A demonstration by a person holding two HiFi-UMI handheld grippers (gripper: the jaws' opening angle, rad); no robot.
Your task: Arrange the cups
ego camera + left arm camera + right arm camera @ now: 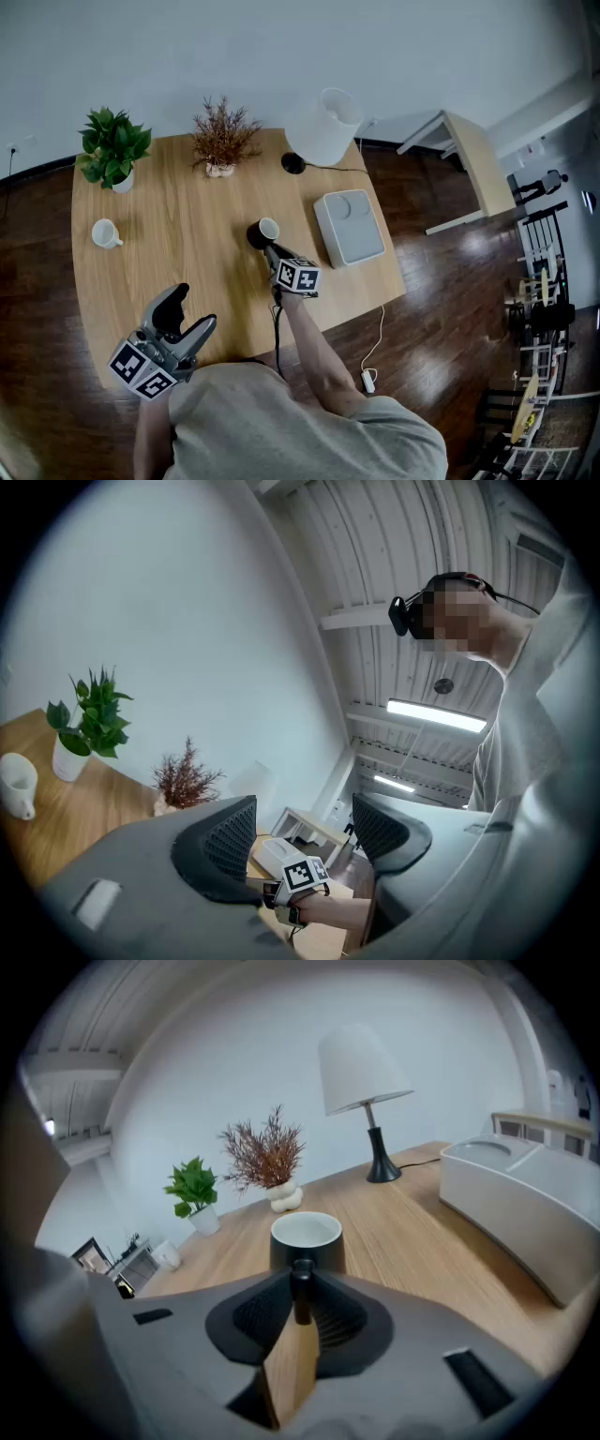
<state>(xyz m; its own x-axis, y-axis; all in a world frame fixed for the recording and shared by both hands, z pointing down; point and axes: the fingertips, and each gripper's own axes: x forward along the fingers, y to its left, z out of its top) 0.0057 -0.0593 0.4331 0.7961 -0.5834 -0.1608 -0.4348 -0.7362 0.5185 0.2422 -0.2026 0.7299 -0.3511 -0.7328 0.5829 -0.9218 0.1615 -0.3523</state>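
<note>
Far left of the wooden table: potted green plant, and just in front of it a white cup, upright, well apart from everything else.

Left gripper: held off the table near the person's body, jaws spread, nothing between them.

Back edge, mid-table: dried reddish plant.

Centre: black cup with white inside, upright on the table, handle toward the person. Right gripper tilts down onto it, jaws nearly together and pinching the handle.

Right of that: white-shaded lamp, then a grey box.

Handling, judged: looks ceramic, so rigid, glazed-slick, moderately heavy and chippable. The handle is the natural hold, but a thin loop lets the cup swing; keep it level and set it down softly.
</note>
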